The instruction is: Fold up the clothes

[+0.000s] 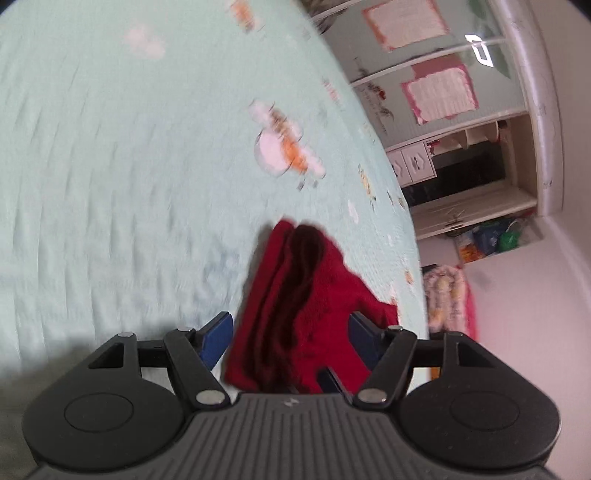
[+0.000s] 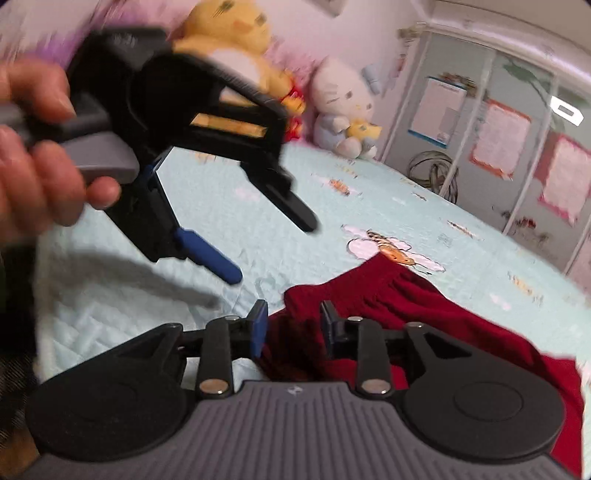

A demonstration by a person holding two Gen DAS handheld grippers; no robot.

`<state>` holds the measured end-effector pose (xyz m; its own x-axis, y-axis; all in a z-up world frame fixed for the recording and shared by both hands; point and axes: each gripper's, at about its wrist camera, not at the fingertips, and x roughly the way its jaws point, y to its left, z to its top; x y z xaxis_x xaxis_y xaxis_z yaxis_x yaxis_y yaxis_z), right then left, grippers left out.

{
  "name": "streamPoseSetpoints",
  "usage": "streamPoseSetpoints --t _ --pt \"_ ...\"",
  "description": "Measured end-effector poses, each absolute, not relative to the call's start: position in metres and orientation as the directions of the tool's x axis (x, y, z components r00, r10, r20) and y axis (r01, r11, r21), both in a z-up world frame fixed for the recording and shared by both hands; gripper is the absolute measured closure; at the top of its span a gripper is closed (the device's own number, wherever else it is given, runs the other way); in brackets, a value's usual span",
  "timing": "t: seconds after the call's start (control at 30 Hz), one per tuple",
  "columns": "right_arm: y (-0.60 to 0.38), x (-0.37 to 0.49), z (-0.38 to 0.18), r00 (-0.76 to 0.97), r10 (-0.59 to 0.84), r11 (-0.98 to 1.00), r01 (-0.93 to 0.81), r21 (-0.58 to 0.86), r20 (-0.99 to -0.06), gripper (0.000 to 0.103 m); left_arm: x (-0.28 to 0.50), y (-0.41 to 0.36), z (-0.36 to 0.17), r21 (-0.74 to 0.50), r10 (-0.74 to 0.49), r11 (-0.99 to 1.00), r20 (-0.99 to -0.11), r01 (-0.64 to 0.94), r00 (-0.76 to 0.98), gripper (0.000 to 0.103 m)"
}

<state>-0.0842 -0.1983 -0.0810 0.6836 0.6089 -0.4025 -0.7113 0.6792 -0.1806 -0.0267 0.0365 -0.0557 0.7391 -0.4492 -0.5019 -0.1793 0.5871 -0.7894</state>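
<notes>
A dark red garment (image 2: pixel 424 314) with a gathered waistband lies bunched on the pale green quilt (image 2: pixel 295 206). My right gripper (image 2: pixel 293 323) sits low at its near left corner. The blue pads stand a little apart, red cloth shows in the gap, and neither pad presses on it. A hand (image 2: pixel 33 155) holds my left gripper (image 2: pixel 267 247) in the air to the left of the garment, jaws wide and nothing between them. In the left wrist view the left gripper (image 1: pixel 291 332) looks down on the red garment (image 1: pixel 306 295), folded into a long strip.
A yellow plush toy (image 2: pixel 236 29) and a white plush toy (image 2: pixel 343 107) sit at the head of the bed. Wardrobe doors (image 2: pixel 498 140) with pinned papers stand on the right. The bed edge (image 1: pixel 413 236) drops toward a low cabinet (image 1: pixel 461 177) and bags on the floor.
</notes>
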Motion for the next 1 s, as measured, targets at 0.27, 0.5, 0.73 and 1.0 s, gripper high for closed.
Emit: streamPoseSetpoints --t 0.27,0.5,0.73,1.0 --pt "-0.353 -0.058 -0.065 0.885 0.348 0.929 -0.283 0.236 -0.309 0.072 0.043 -0.104 0.026 -0.470 -0.477 0.857 -0.568 0.212 0.671 0.032" --pt "-0.468 -0.051 -0.111 0.870 0.273 0.837 -0.004 0.547 -0.411 0.057 0.127 -0.228 0.036 -0.282 -0.466 0.880 -0.664 0.381 0.585 0.031" --pt "-0.495 -0.030 -0.140 0.772 0.521 0.628 -0.060 0.776 -0.363 0.056 0.167 -0.287 0.029 -0.235 -0.441 0.880 -0.728 0.414 0.524 0.031" --pt "-0.515 -0.018 -0.146 0.684 0.652 0.483 -0.041 0.875 -0.328 0.056 0.188 -0.298 0.017 -0.260 -0.428 0.891 -0.756 0.373 0.496 0.031"
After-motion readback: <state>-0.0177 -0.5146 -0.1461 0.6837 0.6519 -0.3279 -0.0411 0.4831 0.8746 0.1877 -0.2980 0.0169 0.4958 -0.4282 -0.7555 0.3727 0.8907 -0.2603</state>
